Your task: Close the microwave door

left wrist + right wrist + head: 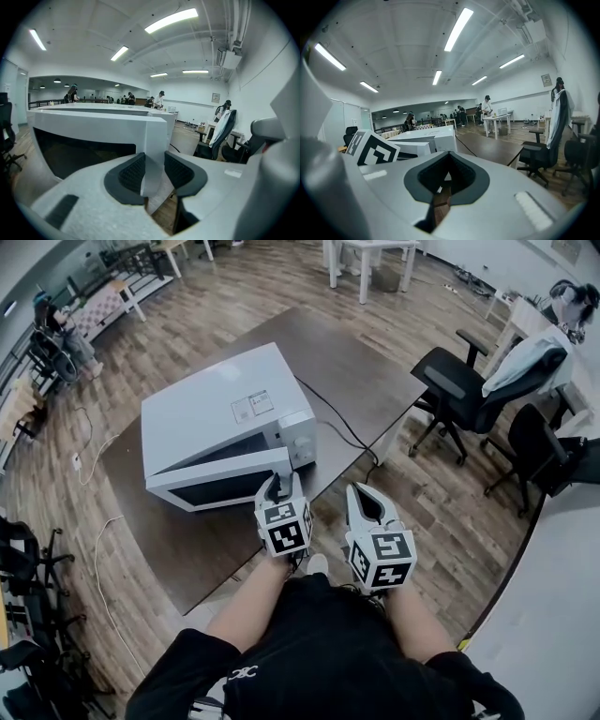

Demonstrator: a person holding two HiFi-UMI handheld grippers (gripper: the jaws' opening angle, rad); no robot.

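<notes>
A white microwave (225, 409) stands on a dark brown table (366, 371). Its door (216, 486) hangs ajar, swung a little out from the front. My left gripper (278, 486) is at the door's free right end. In the left gripper view the door's (93, 126) end edge fills the gap between the pads of that gripper (154, 171), which is shut on it. My right gripper (364, 493) hovers off the table's near edge, to the right of the microwave, shut and holding nothing. In its own view the right gripper's (449, 157) tips meet, with the microwave (436, 138) ahead on the left.
A black cable (337, 418) runs from the microwave across the table to its right edge. Black office chairs (459, 390) stand to the right, one with a white garment. A white table (370, 259) stands far behind. People sit and stand at the room's edges.
</notes>
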